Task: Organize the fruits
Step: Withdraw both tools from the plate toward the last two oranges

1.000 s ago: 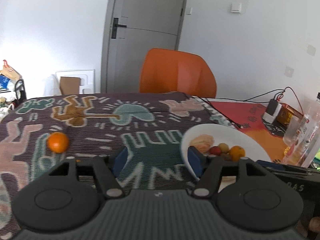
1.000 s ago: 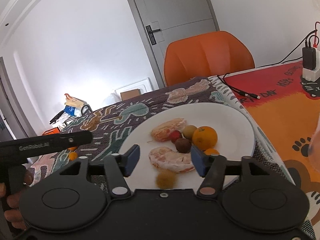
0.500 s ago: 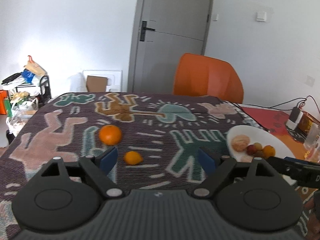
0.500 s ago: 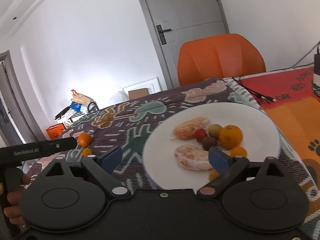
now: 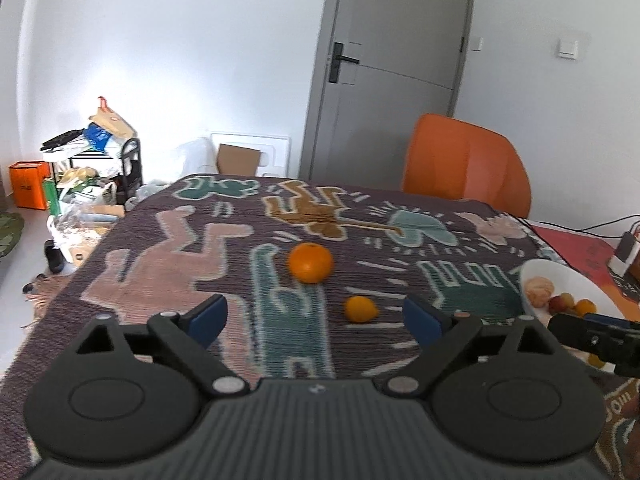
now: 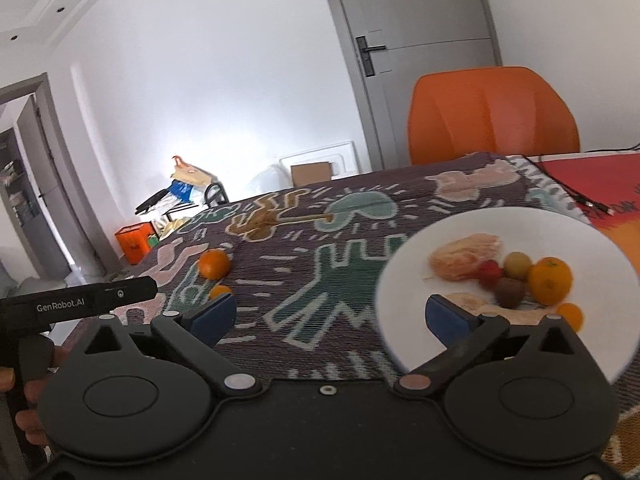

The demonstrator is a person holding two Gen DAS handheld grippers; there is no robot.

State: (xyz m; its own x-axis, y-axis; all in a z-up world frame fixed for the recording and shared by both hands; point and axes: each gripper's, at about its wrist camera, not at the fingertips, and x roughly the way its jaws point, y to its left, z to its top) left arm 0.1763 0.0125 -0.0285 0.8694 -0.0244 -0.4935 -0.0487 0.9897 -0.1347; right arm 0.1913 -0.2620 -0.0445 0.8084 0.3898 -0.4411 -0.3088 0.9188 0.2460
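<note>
A large orange and a small orange fruit lie on the patterned tablecloth. My left gripper is open and empty, just short of them, with both fruits showing between its fingers. A white plate holds peeled citrus, an orange and several small fruits. My right gripper is open and empty, at the plate's left edge. The two loose fruits also show in the right wrist view: the large orange and the small one.
An orange chair stands behind the table. A red and orange mat with cables lies at the right. A cluttered rack stands on the floor at the left. The plate shows at the right in the left wrist view.
Both grippers have swung left and opened wider. The left one now faces the two loose oranges. The plate has slid to the right in both views.
</note>
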